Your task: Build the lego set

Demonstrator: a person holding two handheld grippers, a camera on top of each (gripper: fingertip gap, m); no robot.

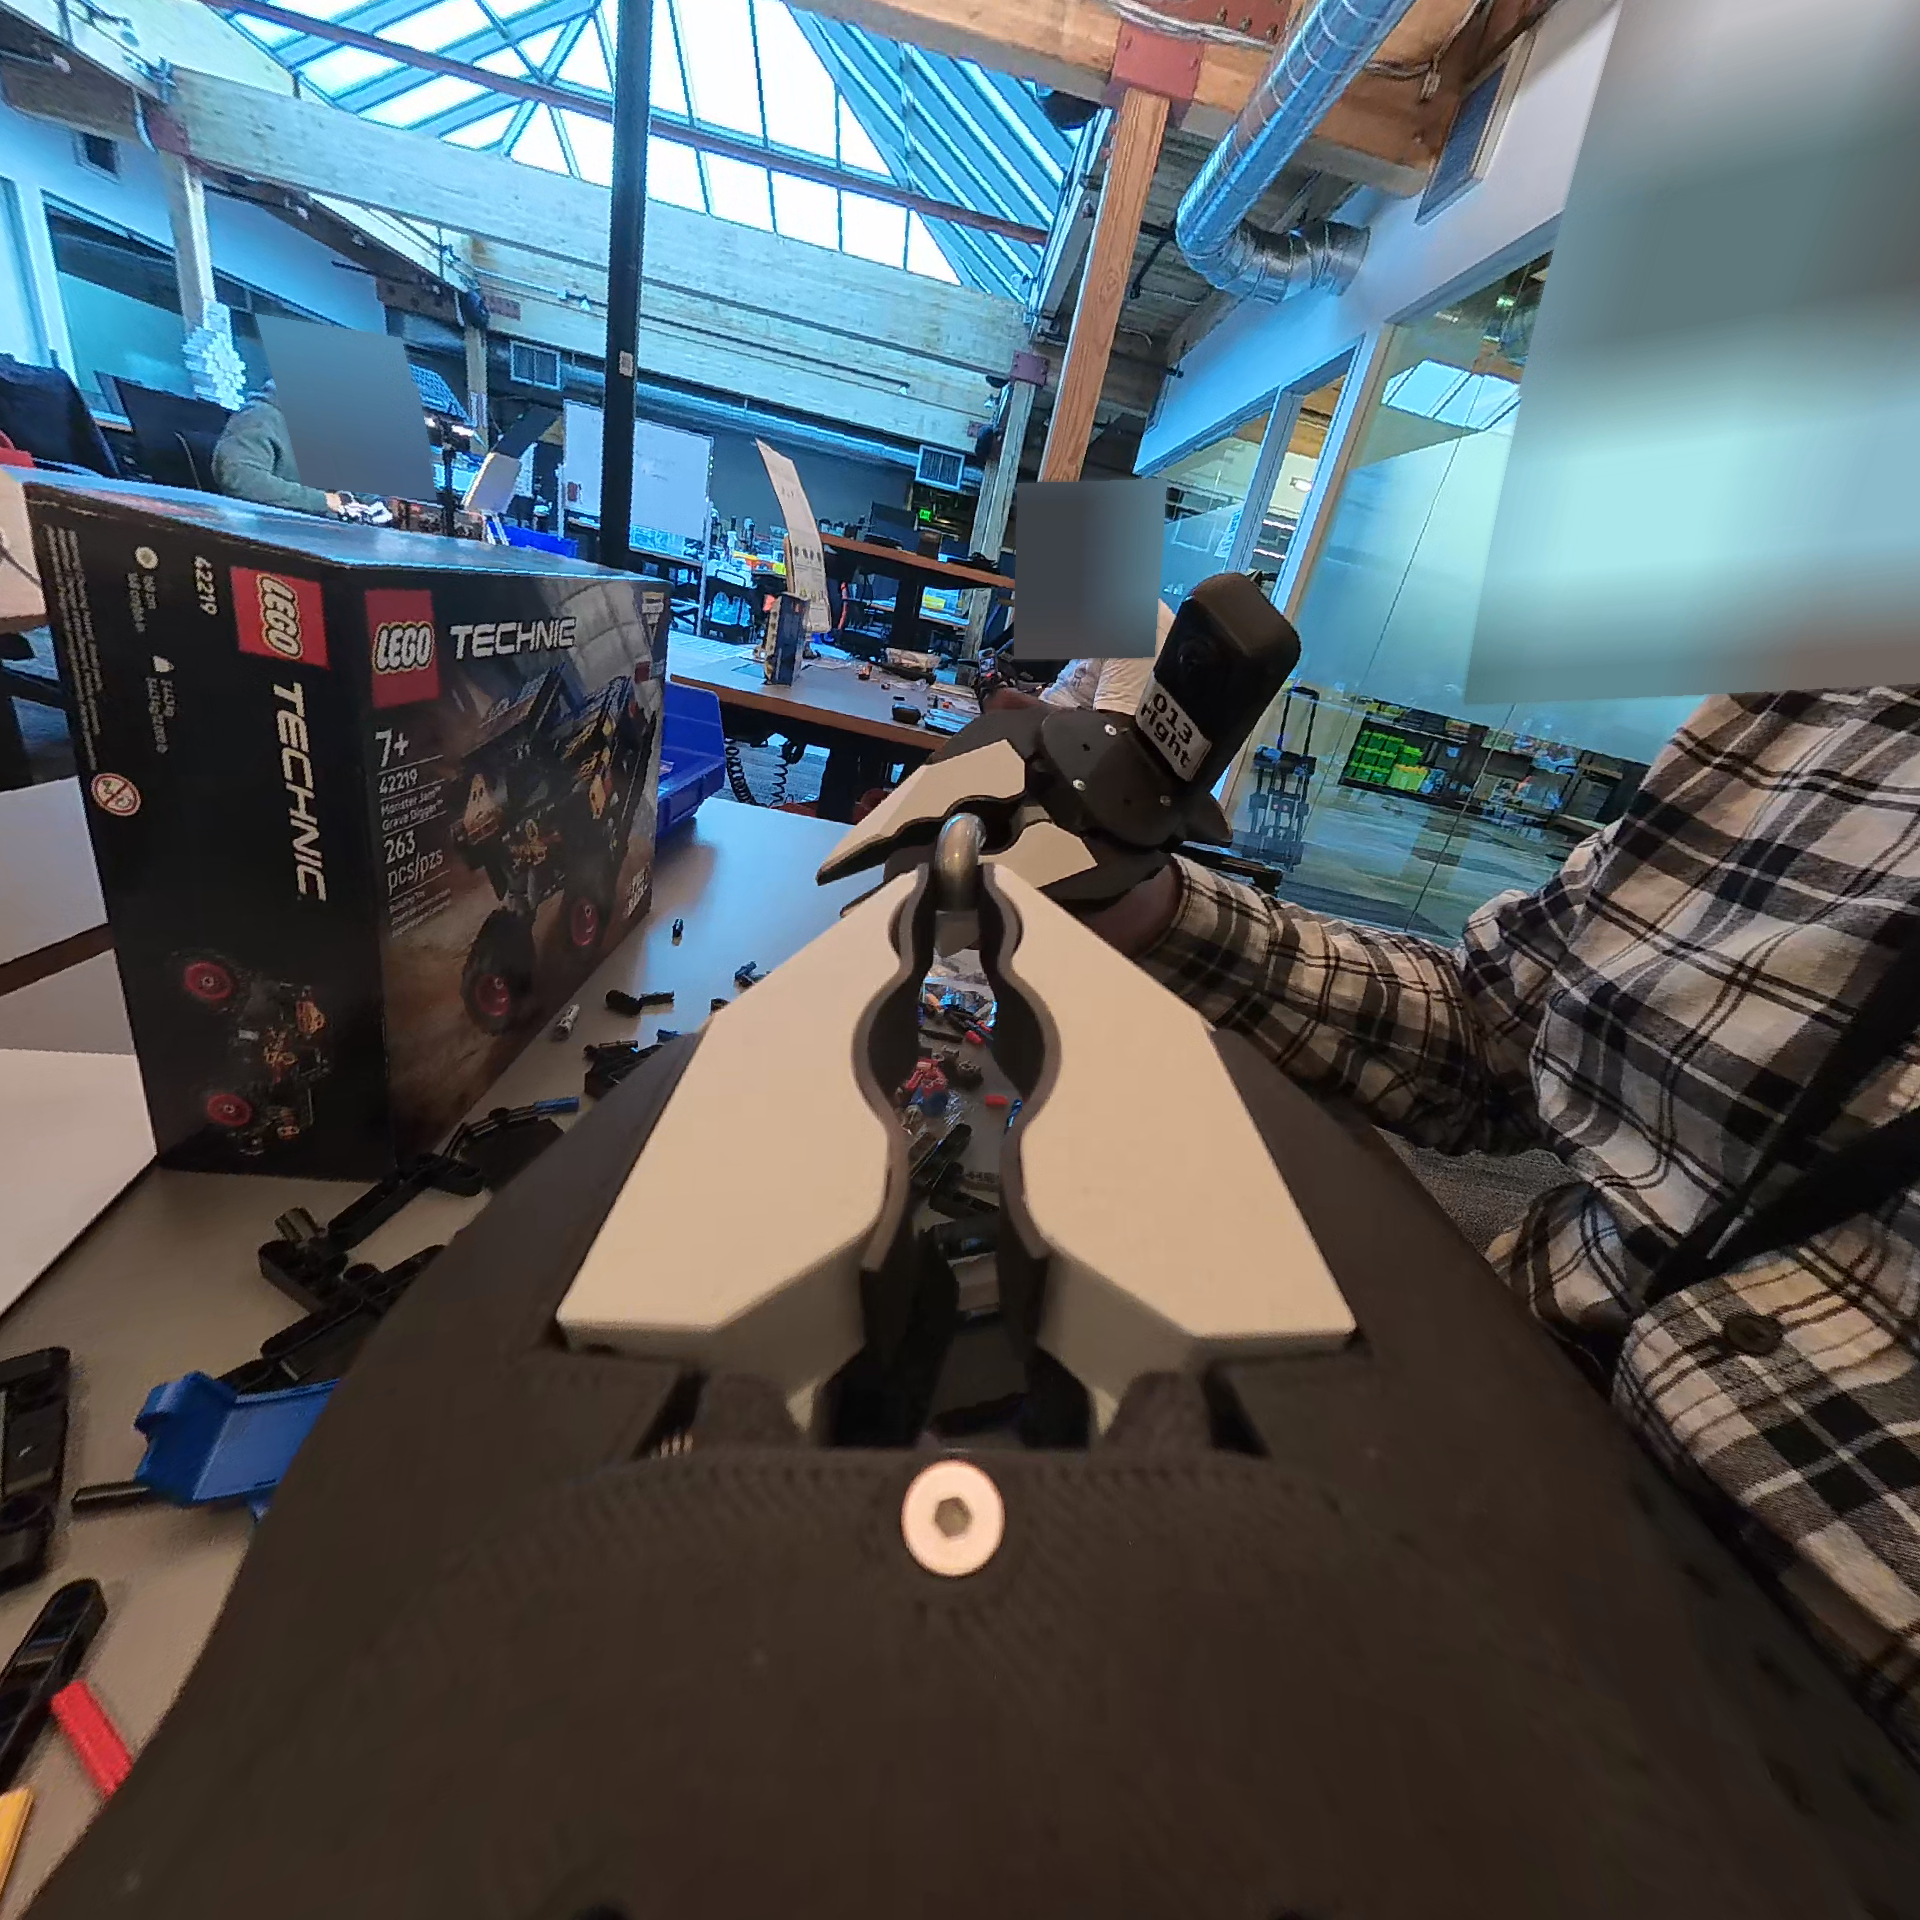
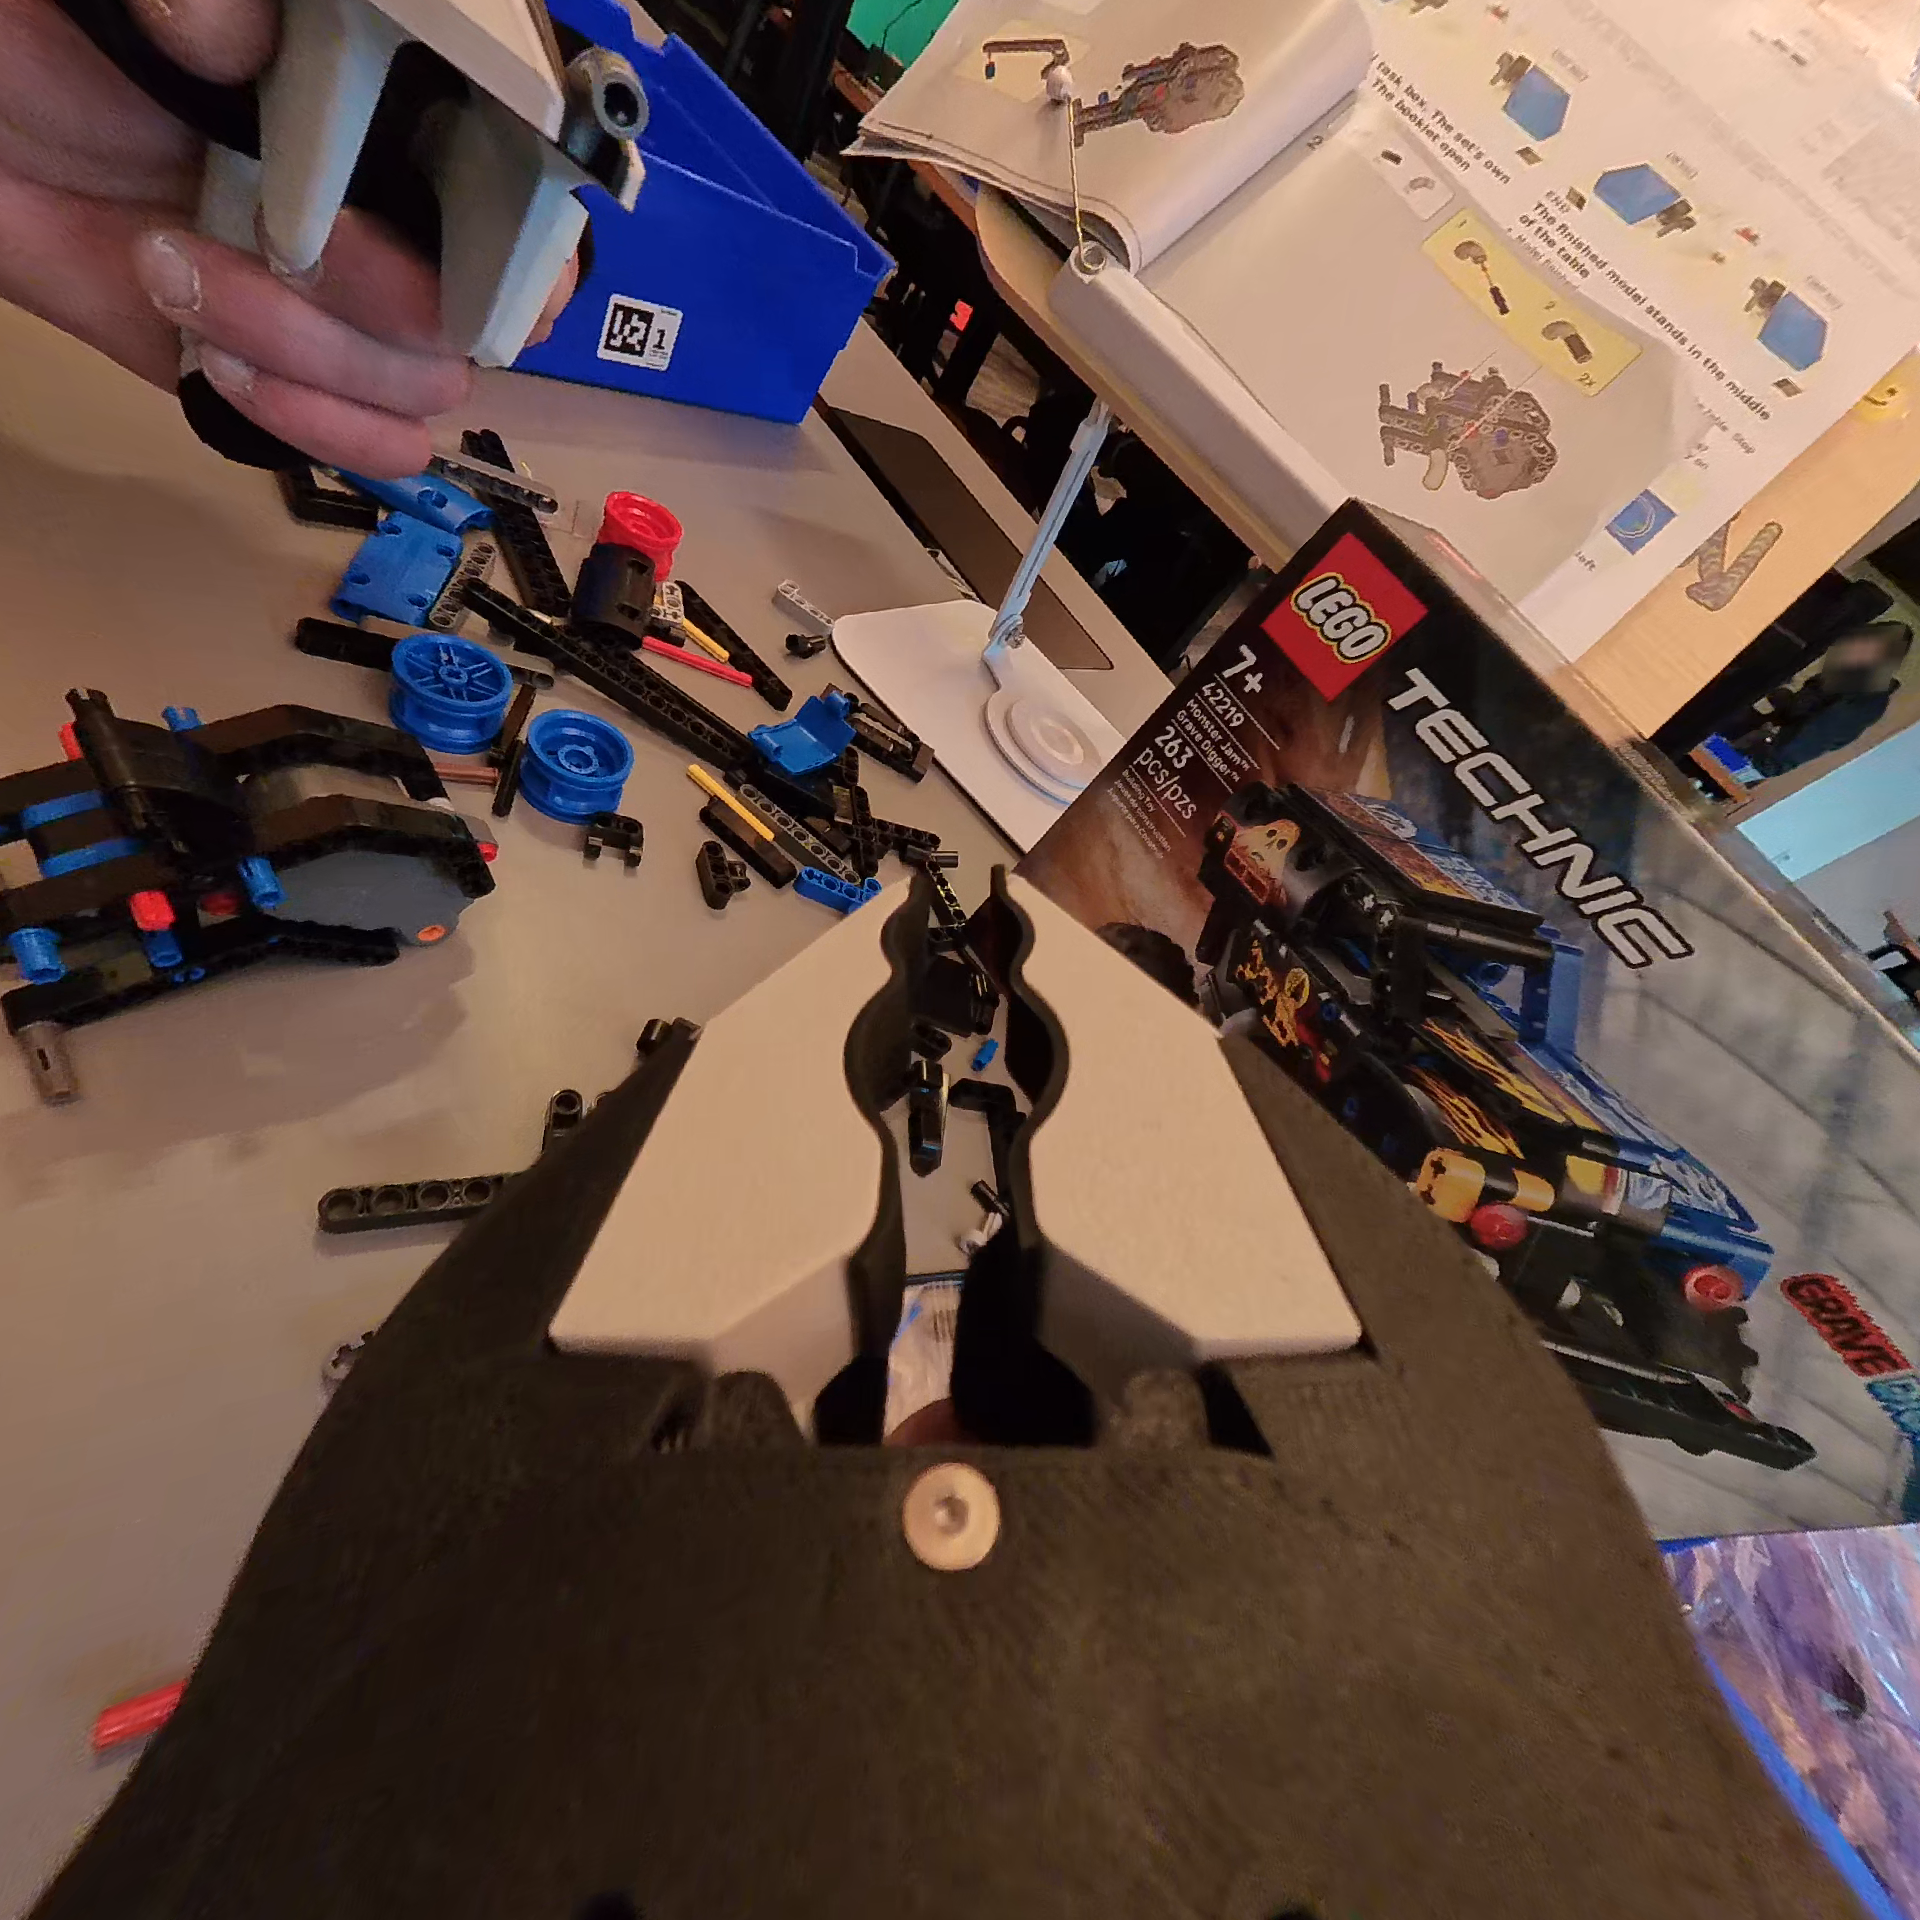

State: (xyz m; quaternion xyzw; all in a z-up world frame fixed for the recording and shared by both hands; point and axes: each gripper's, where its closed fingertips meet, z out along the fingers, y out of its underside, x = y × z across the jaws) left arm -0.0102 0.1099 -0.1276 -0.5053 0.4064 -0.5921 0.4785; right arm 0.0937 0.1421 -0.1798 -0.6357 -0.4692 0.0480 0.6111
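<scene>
Lego set pieces lie scattered over the grey table (image 2: 582, 1049), with one small grey curved connector (image 1: 958, 854) pinched at the tip of the left gripper (image 1: 956, 883).

The left gripper's fingers are clamped together on that connector, lifted above the table; in the right wrist view it shows at top left (image 2: 608, 104). The right gripper (image 2: 961, 894) has its fingers nearly together with a narrow gap, gripping nothing. A partly built black and blue chassis (image 2: 239, 831) sits at the left, near two blue wheel hubs (image 2: 504, 717) and loose black beams. The set's box (image 2: 1455, 935) stands at the right, a blue bin (image 2: 727, 270) behind, an open instruction booklet (image 2: 1143, 114) on a white stand.
</scene>
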